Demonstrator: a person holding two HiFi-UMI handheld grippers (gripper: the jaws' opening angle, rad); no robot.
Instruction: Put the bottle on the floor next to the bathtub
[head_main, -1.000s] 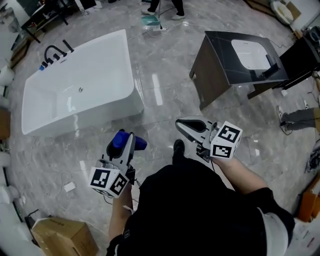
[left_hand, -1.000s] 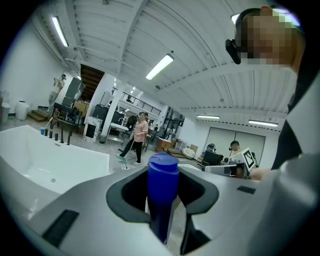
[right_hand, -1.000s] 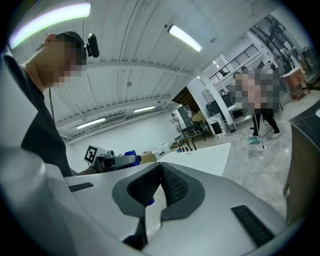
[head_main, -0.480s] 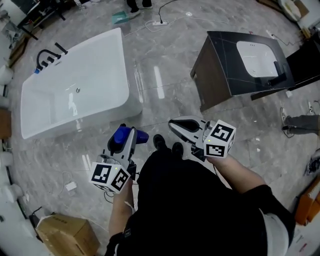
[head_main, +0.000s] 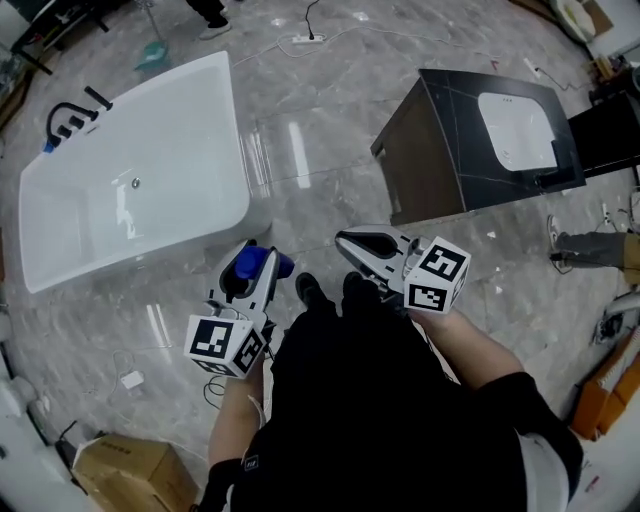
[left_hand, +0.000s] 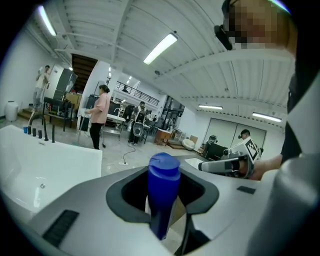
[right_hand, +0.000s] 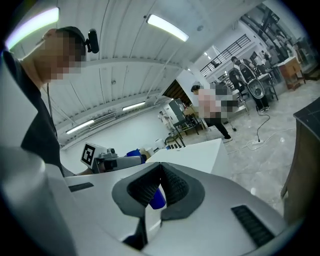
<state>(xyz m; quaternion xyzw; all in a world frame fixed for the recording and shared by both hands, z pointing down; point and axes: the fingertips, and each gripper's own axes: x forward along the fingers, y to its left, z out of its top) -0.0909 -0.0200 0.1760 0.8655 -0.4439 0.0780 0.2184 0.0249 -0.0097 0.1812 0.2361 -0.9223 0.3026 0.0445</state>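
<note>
Holding blue bottle (left_hand: 162, 195) in left gripper (head_main: 258, 270), right gripper (right_hand: 159, 172) pinched closed and empty, both near white bathtub (head_main: 238, 140).

Bright, even light from ceiling tubes (left_hand: 160, 47); streak glare on glossy floor (head_main: 298, 150). Heavy fisheye, dark vignette corners in both gripper views.

The bottle (head_main: 250, 266) is blue, the bathtub (head_main: 226, 120) white, the floor (head_main: 320, 140) grey and veined, the cabinet (head_main: 418, 175) dark brown.
</note>
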